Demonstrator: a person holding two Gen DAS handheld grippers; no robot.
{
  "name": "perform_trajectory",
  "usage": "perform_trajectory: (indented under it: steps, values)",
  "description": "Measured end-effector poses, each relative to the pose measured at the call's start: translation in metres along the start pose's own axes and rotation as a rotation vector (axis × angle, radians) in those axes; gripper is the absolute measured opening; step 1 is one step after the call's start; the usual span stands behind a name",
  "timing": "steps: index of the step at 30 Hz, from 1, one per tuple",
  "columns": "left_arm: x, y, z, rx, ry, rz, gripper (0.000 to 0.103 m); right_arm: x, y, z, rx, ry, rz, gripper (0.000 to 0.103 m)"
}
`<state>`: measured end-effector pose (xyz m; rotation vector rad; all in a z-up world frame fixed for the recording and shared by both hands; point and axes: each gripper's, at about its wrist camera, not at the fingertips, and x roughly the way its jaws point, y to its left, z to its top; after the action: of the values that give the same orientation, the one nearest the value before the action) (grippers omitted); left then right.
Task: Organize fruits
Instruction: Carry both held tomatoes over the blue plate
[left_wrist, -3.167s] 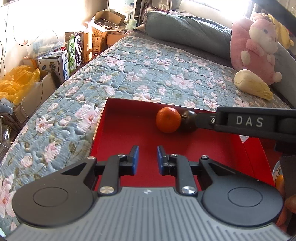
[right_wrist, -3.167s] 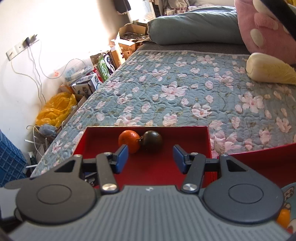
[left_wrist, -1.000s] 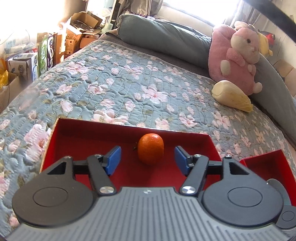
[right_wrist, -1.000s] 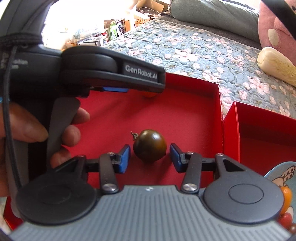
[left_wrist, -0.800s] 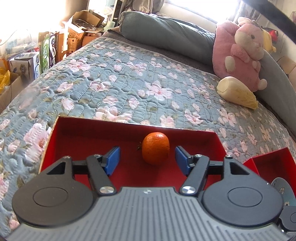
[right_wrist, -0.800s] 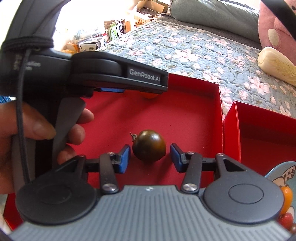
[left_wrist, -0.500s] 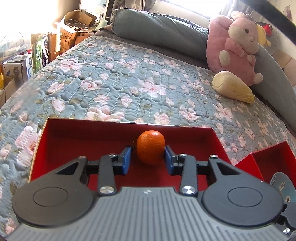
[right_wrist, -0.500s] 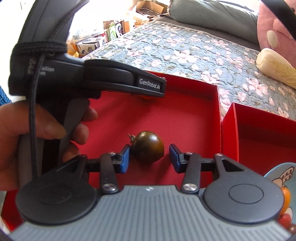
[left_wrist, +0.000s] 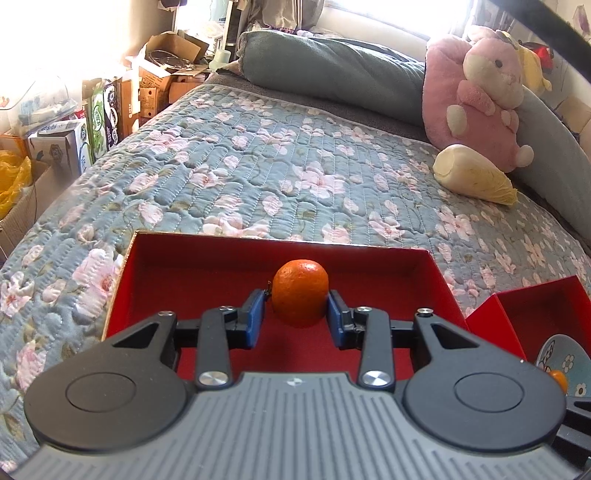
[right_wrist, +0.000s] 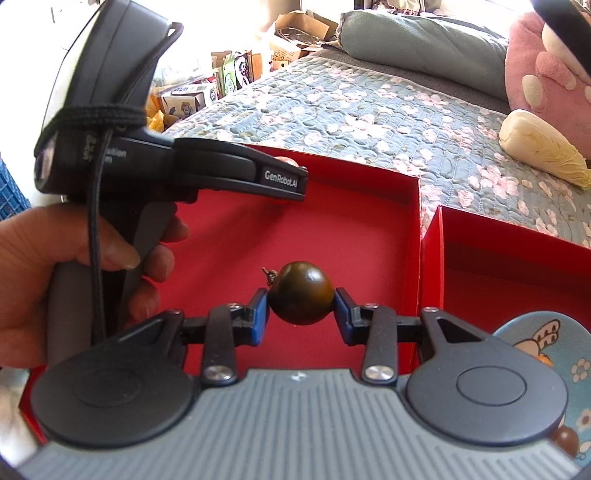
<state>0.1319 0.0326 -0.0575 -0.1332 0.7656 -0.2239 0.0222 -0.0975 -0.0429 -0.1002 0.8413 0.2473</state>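
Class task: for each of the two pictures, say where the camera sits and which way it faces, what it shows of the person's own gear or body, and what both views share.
Left wrist: on the left gripper, looking along its fingers at the orange fruit they clamp; no hand shows.
Right wrist: on the right gripper, clamping the dark fruit; the left hand shows.
Shared: red box, floral quilt.

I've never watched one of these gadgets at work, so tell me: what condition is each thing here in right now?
Left gripper: jaws just closed, clamped on the orange.
Orange: held, inside the big red box.
Right gripper: jaws just closed, clamped on the dark tomato.
Dark tomato: held.
Big red box: open.
Small red box: open, nothing visible inside.
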Motion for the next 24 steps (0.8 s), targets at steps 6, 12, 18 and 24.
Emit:
perform_trajectory:
  steps: [6, 12, 18, 24]
  values:
    - [-0.025, -0.005, -0.004, -0.011, -0.011, 0.029, 0.041, -0.021, 0.003, -0.011, 0.021, -0.006, 0.019, 0.041]
    - [-0.052, -0.011, -0.011, -0.021, -0.022, 0.053, 0.042, -0.037, 0.004, -0.019, 0.028, -0.019, 0.038, 0.041]
    - [-0.073, -0.018, -0.019, -0.031, -0.034, 0.068, 0.041, -0.055, 0.004, -0.025, 0.016, -0.035, 0.053, 0.041]
    - [-0.091, -0.030, -0.029, -0.044, -0.044, 0.069, 0.041, -0.061, -0.003, -0.026, 0.020, -0.050, 0.063, 0.041]
